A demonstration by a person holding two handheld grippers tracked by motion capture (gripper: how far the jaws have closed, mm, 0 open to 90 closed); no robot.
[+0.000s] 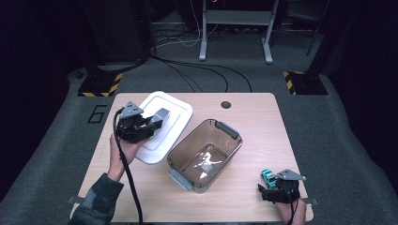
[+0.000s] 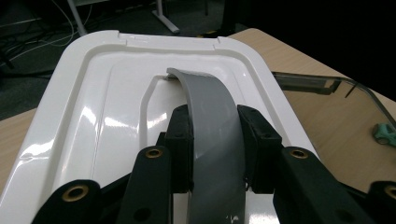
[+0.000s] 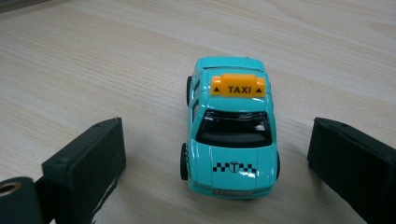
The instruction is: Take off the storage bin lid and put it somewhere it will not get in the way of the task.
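Observation:
A white plastic lid (image 1: 176, 117) lies on the table's left part, its grey arched handle (image 1: 162, 114) on top. My left gripper (image 1: 157, 119) is shut on that handle; in the left gripper view the pads (image 2: 180, 140) press the grey handle (image 2: 210, 112) from both sides over the lid (image 2: 93, 116). A turquoise toy taxi (image 1: 267, 177) with an orange roof sign stands near the front right corner. My right gripper (image 1: 268, 183) is open around it; in the right gripper view the taxi (image 3: 231, 130) sits between the spread jaws of the right gripper (image 3: 219, 156), untouched.
A clear, brownish storage box (image 1: 187, 145) with grey end latches stands open at the middle of the wooden table (image 1: 253, 112), right of the lid. Its rim (image 2: 327, 86) and the taxi (image 2: 385, 134) appear in the left gripper view. Cables and stands lie beyond the table.

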